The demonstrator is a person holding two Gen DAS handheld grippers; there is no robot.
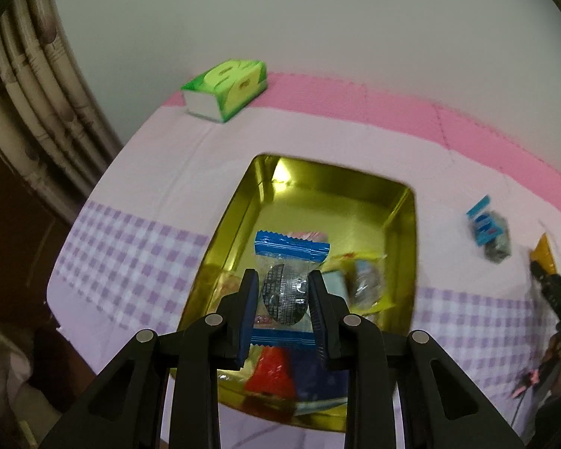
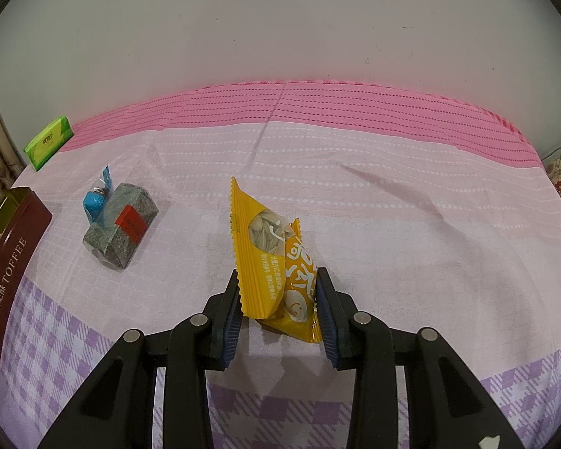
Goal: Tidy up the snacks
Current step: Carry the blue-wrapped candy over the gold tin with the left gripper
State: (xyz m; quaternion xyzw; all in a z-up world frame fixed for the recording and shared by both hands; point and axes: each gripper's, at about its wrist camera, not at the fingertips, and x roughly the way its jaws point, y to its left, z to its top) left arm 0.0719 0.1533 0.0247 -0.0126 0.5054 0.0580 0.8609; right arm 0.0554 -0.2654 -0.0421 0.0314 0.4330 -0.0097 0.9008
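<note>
Carrying a blue-ended snack packet point(image 1: 286, 284) above the gold tin point(image 1: 404, 202), the left gripper point(image 1: 282, 292) pinches it across its round dark middle.

Light and crinkly, the film wrapper looks slippery, so the firm centre is the place to grip, not the blue crimped ends; other wrapped snacks lie in the tin below, toward 6 o'clock. On the cloth, the right gripper point(image 2: 278, 301) brackets the yellow packet point(image 2: 271, 254), which stands tilted with its sealed end toward 12 o'clock; both pads seem to touch its sides, though I cannot tell how firmly. It is soft and likely to buckle. A grey packet point(image 2: 121, 226) lies at 10 o'clock.
</note>
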